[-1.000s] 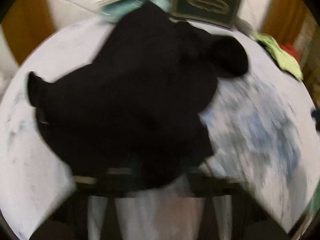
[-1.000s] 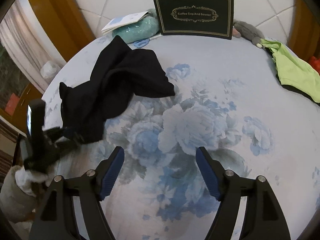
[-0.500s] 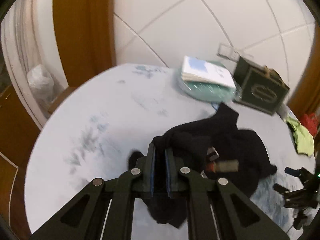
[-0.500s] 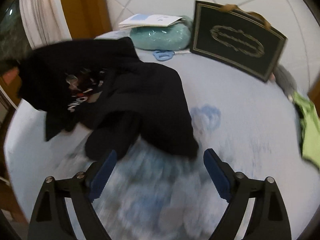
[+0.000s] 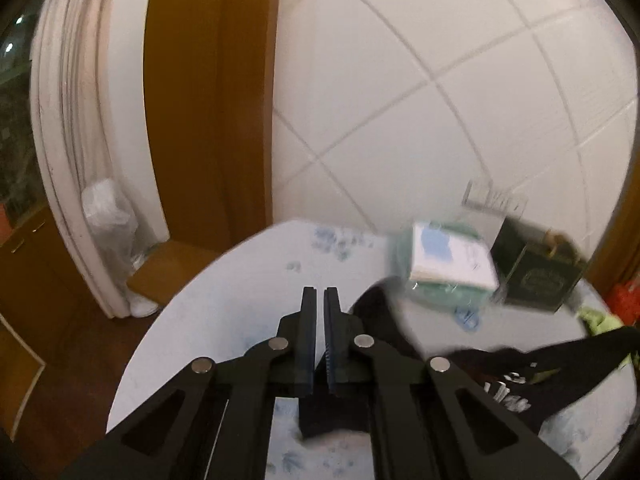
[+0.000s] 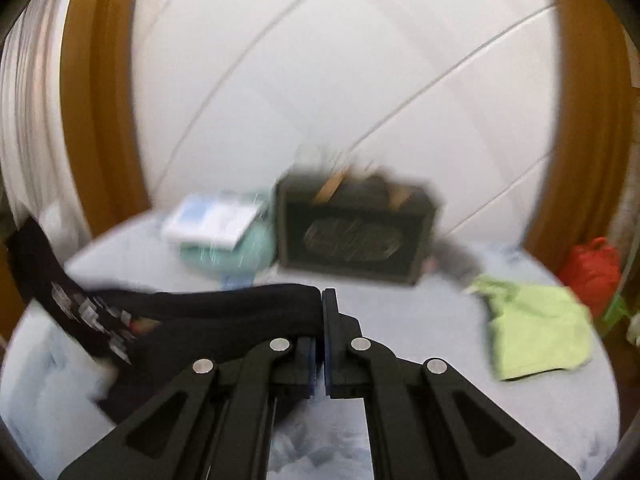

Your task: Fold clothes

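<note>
Black garment [image 6: 224,312] stretched lengthwise between left gripper [image 5: 319,300] and right gripper [image 6: 321,304].

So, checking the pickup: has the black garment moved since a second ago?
Yes. The black garment is lifted off the table between both shut grippers, stretched left of the dark gift bag.

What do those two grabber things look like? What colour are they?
Both look alike. The left gripper and the right gripper are black plastic, each with two long flat fingers lined with ridged blue pads. Behind the fingers, black bars spread out like a fan, joined by round silver pins. The bars have long cut-out slots. No cables, writing or sleeves show.
</note>
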`<state>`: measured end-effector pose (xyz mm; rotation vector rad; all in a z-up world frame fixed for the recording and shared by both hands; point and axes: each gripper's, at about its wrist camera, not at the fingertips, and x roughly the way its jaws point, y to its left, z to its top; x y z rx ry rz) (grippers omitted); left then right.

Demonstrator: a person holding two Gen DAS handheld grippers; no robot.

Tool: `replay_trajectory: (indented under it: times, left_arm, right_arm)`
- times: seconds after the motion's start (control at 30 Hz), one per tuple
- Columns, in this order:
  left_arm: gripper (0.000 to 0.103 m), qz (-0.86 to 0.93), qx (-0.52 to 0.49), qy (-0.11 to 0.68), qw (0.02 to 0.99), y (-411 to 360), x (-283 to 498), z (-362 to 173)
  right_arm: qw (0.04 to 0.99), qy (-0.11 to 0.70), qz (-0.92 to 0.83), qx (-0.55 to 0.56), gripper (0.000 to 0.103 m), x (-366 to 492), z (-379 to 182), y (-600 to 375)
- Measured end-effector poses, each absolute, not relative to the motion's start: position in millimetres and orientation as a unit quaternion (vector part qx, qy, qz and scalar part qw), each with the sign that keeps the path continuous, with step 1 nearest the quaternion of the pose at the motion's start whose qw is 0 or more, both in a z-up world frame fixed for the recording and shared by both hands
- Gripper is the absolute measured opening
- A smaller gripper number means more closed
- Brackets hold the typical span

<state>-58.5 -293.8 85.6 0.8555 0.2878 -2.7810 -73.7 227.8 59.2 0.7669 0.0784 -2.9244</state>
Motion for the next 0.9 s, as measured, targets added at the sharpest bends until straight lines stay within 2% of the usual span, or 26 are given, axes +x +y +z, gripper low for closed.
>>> replay_trajectory:
  times: [0.1, 0.23, 0.3, 0.33, 0.37, 0.4, 0.43, 0.47, 0.5, 0.53, 0.57, 0.7, 0.9]
  left_arm:
    - [0.003, -0.940, 0.319, 0.102, 0.069, -288.6, -55.0, 76.6]
    - [0.006, -0.917, 0.386, 0.103, 0.009, -260.6, -65.8, 30.4]
    - [0.025, -0.899, 0.423, 0.110, -0.026, -241.8, -74.1, 0.5]
    - [0.047, -0.891, 0.438, 0.108, -0.039, -230.6, -78.5, -15.2]
    - [0.057, -0.884, 0.452, 0.103, -0.052, -218.9, -82.9, -30.3]
    - [0.057, -0.877, 0.466, 0.098, -0.064, -207.3, -87.3, -45.4]
    - [0.057, -0.871, 0.478, 0.093, -0.068, -199.7, -92.0, -58.0]
    - [0.057, -0.866, 0.488, 0.088, -0.067, -194.0, -96.8, -69.3]
    - [0.057, -0.861, 0.498, 0.083, -0.067, -188.3, -101.7, -80.6]
    - [0.057, -0.855, 0.508, 0.078, -0.066, -182.6, -106.5, -92.0]
    - [0.057, -0.850, 0.518, 0.073, -0.066, -176.9, -111.4, -103.3]
    - [0.057, -0.838, 0.538, 0.063, -0.063, -167.5, -125.8, -131.1]
    - [0.057, -0.828, 0.553, 0.059, -0.069, -154.6, -137.6, -154.3]
  right_arm:
    - [0.038, 0.023, -0.963, 0.264, 0.001, -20.8, 78.5, 255.0]
    - [-0.013, 0.035, -0.924, 0.381, 0.002, 35.9, 32.3, 290.6]
    - [-0.038, 0.012, -0.887, 0.461, 0.003, 57.3, -15.1, 313.8]
    - [-0.048, -0.004, -0.870, 0.490, 0.009, 65.3, -33.4, 323.3]
    - [-0.053, -0.018, -0.859, 0.508, 0.011, 71.9, -46.8, 331.4]
    - [-0.058, -0.028, -0.849, 0.525, 0.013, 77.8, -58.5, 338.3]
    - [-0.061, -0.033, -0.843, 0.534, 0.022, 81.9, -64.1, 342.3]
    - [-0.061, -0.034, -0.841, 0.537, 0.036, 84.2, -64.3, 344.7]
    - [-0.059, -0.034, -0.841, 0.536, 0.043, 85.2, -62.2, 346.3]
    - [-0.052, -0.032, -0.847, 0.528, 0.056, 83.2, -55.5, 346.3]
    - [-0.045, -0.030, -0.853, 0.519, 0.065, 78.1, -48.7, 345.8]
    - [-0.003, -0.021, -0.874, 0.486, 0.067, 38.4, -33.4, 338.3]
    - [0.077, 0.013, -0.860, 0.504, 0.067, -46.7, -65.6, 299.4]
